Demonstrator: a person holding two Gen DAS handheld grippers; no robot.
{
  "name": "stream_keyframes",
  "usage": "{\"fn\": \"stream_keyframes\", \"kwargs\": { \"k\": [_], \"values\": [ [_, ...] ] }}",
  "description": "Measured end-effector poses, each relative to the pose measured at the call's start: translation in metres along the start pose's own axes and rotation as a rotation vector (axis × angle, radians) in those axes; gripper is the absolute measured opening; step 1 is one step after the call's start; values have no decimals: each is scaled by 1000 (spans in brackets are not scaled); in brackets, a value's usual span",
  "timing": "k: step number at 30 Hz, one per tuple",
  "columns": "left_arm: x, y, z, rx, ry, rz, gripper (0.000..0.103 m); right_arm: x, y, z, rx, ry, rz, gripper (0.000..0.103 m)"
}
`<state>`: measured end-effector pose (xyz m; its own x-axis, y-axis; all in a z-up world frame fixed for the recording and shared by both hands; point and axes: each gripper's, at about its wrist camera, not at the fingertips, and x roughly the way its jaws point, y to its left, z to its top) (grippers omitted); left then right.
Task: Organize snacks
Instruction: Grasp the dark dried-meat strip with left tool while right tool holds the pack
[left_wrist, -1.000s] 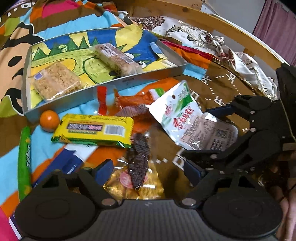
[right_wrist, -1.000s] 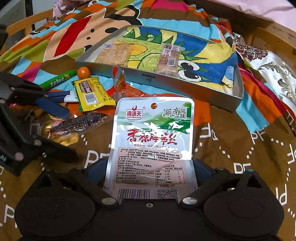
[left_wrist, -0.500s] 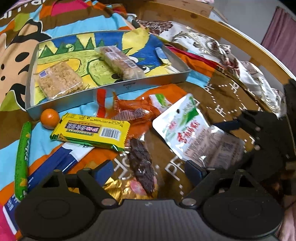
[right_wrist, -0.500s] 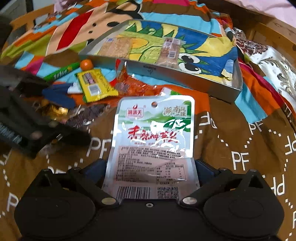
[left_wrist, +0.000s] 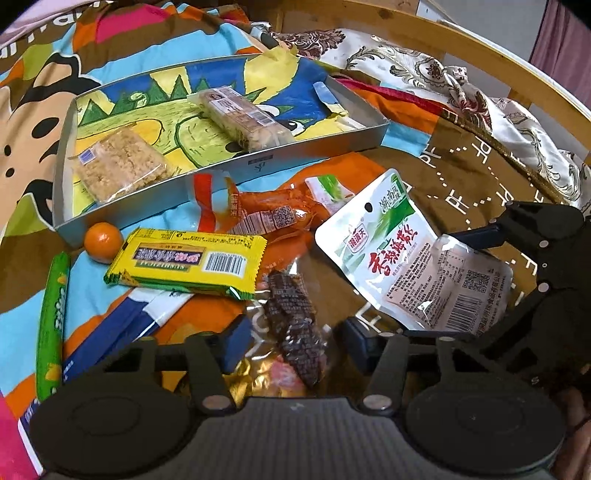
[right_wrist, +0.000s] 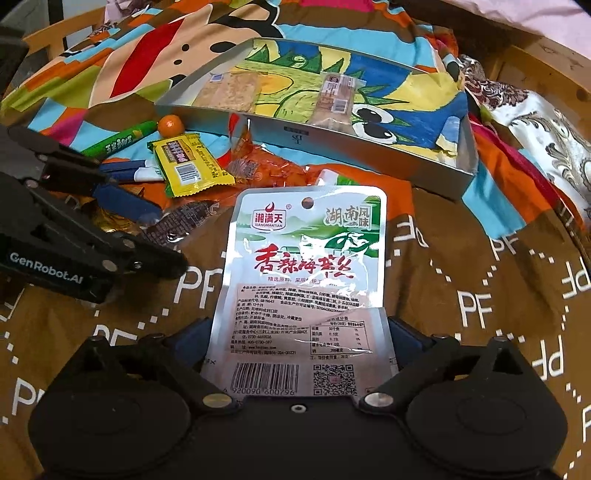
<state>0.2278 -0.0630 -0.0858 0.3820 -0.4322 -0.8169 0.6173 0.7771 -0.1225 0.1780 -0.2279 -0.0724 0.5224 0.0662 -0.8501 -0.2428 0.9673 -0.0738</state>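
Observation:
My left gripper hangs low over a dark brown snack in a clear wrapper. Its jaws are closing, and the snack lies between the blue pads, which stand just off the wrapper's edges. From the right wrist view this left gripper reaches in from the left. My right gripper is shut on the lower end of a white and green seaweed pouch, which sticks out forward. A silver tray beyond holds a square rice crisp and a long wrapped bar.
Loose snacks lie in front of the tray: a yellow bar, a small orange, a green stick, an orange-red packet, a blue and white packet, a gold wrapper. A floral cloth and wooden rim border the right.
The left gripper's jaws have drawn in from wide to close beside the dark snack. The right gripper keeps its hold on the white pouch and has barely moved.

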Motion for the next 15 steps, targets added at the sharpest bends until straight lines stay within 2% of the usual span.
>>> {"fn": "stream_keyframes", "kwargs": {
  "k": [7,11,15],
  "values": [
    [-14,-12,-10,1,20,-9,51,-11,-4,-7,44,13,22,98],
    [-20,-18,-14,-3,17,-7,51,-11,-3,-9,36,20,23,98],
    [-16,-15,-12,-3,2,37,70,-8,-1,-8,23,23,11,99]
  ]
}}
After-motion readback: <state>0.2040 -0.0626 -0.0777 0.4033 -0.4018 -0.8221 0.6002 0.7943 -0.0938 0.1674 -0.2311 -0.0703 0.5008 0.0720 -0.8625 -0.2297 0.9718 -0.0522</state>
